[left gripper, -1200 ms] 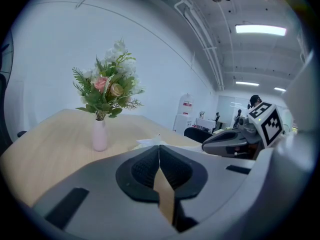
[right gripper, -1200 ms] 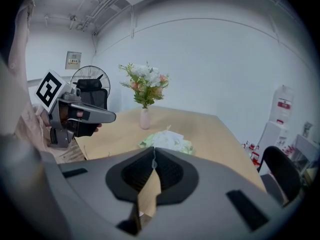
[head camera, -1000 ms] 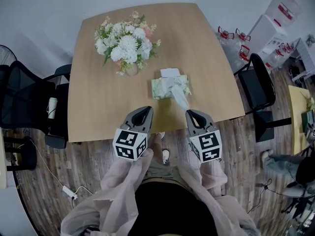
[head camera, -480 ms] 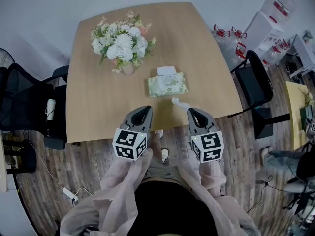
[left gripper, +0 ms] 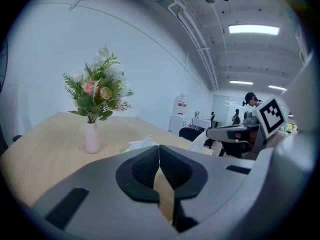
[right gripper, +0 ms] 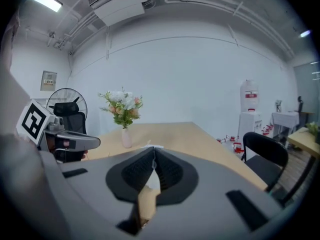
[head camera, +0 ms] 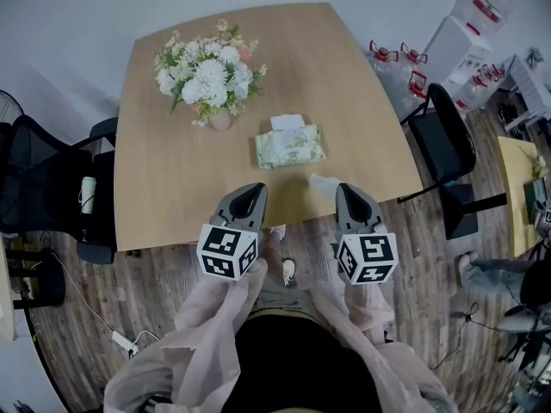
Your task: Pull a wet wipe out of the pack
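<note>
One wet wipe pack (head camera: 291,148) lies at mid-frame on the wooden table (head camera: 164,188), a white flap (head camera: 287,122) raised at its upper edge. One pulled wet wipe (head camera: 322,183) hangs clear of the pack, just to its lower right. One pink vase (head camera: 221,120), upper left, holds a bouquet (head camera: 207,71) of white and pink flowers. Two grippers sit at the lower edge. The right gripper (head camera: 347,190) is clenched on the wipe. The left gripper (head camera: 250,192) has its jaws pressed together with nothing between them.
</note>
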